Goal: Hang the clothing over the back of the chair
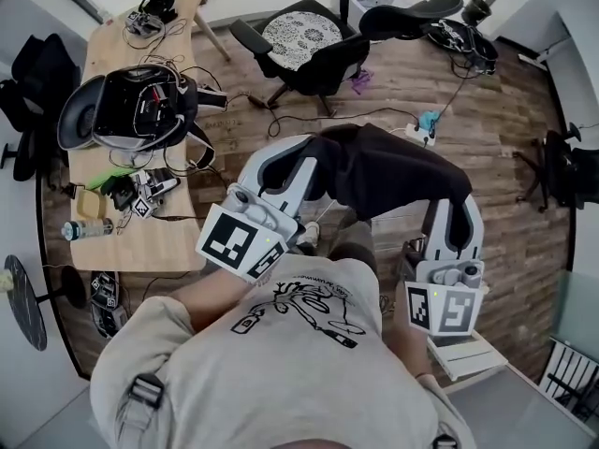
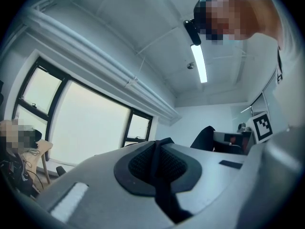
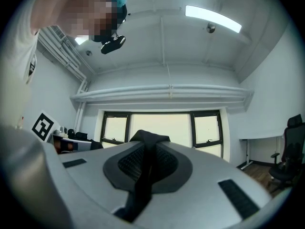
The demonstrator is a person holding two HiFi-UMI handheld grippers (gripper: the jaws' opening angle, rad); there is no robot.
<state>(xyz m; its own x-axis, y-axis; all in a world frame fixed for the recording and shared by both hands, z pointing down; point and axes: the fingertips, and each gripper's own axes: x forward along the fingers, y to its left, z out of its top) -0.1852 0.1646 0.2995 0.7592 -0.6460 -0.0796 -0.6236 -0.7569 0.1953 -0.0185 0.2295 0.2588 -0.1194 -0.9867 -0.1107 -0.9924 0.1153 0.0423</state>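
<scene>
My left gripper [image 2: 155, 149] and right gripper [image 3: 145, 144] wear smooth, matt grey plastic; their pads [image 2: 138, 163] are dark, with a fine dimpled grain. The clothing [image 1: 398, 176] is soft, matt black cloth. The floor [image 1: 487, 110] is brown wood planks, slightly sheened. The desk [image 1: 103, 45] at ten o'clock is pale matt wood.

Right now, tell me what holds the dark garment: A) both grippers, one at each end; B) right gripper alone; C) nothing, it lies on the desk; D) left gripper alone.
A: the dark garment stretches between the left gripper and right gripper, each shut on its cloth.
</scene>
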